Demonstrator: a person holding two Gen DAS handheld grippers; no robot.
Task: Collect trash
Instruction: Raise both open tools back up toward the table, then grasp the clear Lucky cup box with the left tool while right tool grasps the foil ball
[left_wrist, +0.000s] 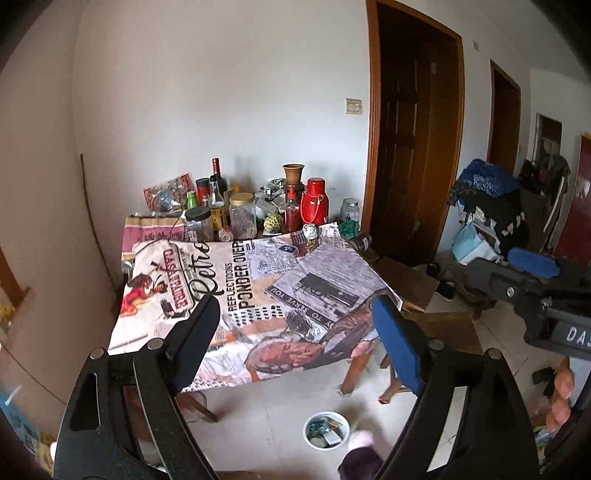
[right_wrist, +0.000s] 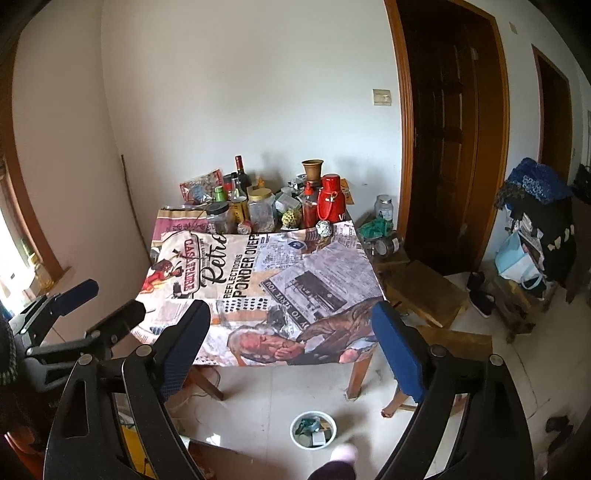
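Trash bin (left_wrist: 326, 430) upright on floor — opening up.

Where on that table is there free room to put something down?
The printed tablecloth lies bare from its near edge back to the crumpled foil ball. The back strip along the wall is crowded: jars, bottles, a red flask. On the floor, the white bowl already holds scraps.
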